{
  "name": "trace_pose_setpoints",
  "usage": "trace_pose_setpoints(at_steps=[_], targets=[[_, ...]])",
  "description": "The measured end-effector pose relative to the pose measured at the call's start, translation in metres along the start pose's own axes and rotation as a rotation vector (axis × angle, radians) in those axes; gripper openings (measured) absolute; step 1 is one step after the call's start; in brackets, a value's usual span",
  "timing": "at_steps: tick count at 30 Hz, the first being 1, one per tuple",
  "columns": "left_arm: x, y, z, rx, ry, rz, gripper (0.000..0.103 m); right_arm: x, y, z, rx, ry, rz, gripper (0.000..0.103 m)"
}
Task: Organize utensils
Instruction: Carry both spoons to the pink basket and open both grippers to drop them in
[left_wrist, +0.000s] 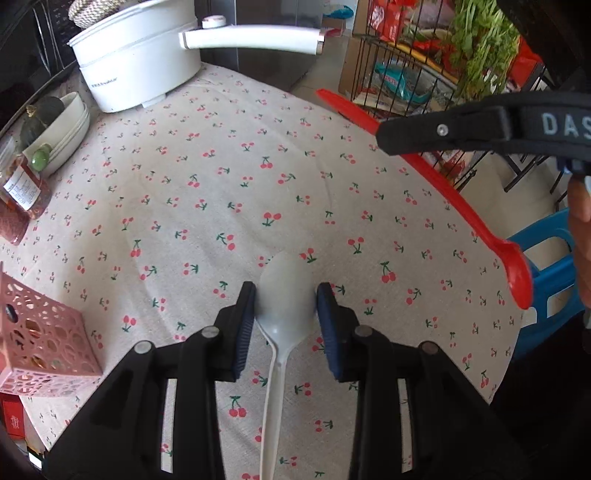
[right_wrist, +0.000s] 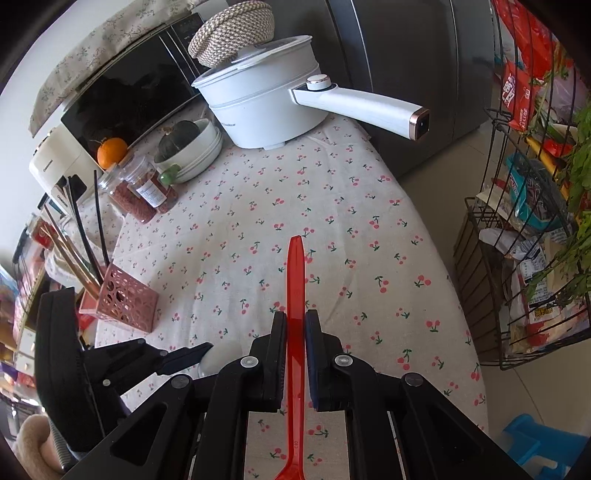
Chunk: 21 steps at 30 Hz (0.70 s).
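Note:
A white plastic spoon (left_wrist: 282, 291) lies on the cherry-print tablecloth (left_wrist: 229, 177). My left gripper (left_wrist: 285, 299) is shut on its bowl, one pad on each side, the handle running back under the gripper. My right gripper (right_wrist: 295, 325) is shut on the handle of a red plastic spoon (right_wrist: 296, 280) and holds it above the table; the handle tip points forward. In the left wrist view the red spoon (left_wrist: 458, 206) hangs at the right, bowl down, in the right gripper (left_wrist: 384, 138). A pink perforated utensil holder (right_wrist: 123, 301) with chopsticks stands at the left; it also shows in the left wrist view (left_wrist: 44, 332).
A white electric pot (right_wrist: 266, 107) with a long handle stands at the back. Stacked bowls (right_wrist: 201, 147), spice jars (right_wrist: 147, 192) and a microwave (right_wrist: 129, 92) line the back left. A wire rack (right_wrist: 524, 221) of groceries stands right of the table, a blue stool (right_wrist: 532, 443) below.

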<state>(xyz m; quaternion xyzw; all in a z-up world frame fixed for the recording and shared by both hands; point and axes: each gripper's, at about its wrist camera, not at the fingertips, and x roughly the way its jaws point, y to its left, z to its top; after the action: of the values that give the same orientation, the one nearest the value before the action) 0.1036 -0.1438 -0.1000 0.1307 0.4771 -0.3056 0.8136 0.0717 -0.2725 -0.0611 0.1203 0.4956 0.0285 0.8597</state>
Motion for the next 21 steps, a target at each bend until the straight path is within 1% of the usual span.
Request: trace_pose_setpoints(at_steps=[4,7,9,10,13,15,16,17,19,21], targets=[[-0.061,0.009,-0.005,-0.041,-0.168,-0.003,0.035,-0.016,0.011,0.005,0.003,-0.066,0.029,0.010],[-0.111,0.024,-0.011,-0.101,-0.347,-0.020,0.035,-0.024,0.023,0.008,-0.006,-0.108,0.037,0.010],[-0.139,0.036,-0.015,-0.127,-0.471,-0.002,0.035,-0.027,0.030,0.010,-0.009,-0.130,0.044,0.010],[-0.151,0.043,-0.017,-0.138,-0.530,0.012,0.035,-0.028,0.033,0.011,-0.010,-0.141,0.049,0.010],[-0.177,0.070,-0.028,-0.190,-0.700,0.091,0.036,-0.031,0.043,0.013,-0.009,-0.172,0.059,0.010],[-0.184,0.091,-0.034,-0.232,-0.838,0.144,0.036,-0.031,0.050,0.015,-0.009,-0.193,0.065,0.010],[-0.185,0.101,-0.036,-0.260,-0.884,0.186,0.036,-0.031,0.054,0.016,-0.010,-0.202,0.068,0.010],[-0.182,0.113,-0.035,-0.295,-0.906,0.222,0.036,-0.031,0.057,0.016,-0.013,-0.212,0.072,0.010],[-0.176,0.132,-0.036,-0.363,-0.937,0.250,0.036,-0.030,0.064,0.018,-0.021,-0.227,0.078,0.010],[-0.167,0.141,-0.032,-0.402,-0.944,0.267,0.036,-0.028,0.072,0.020,-0.035,-0.240,0.081,0.010]])
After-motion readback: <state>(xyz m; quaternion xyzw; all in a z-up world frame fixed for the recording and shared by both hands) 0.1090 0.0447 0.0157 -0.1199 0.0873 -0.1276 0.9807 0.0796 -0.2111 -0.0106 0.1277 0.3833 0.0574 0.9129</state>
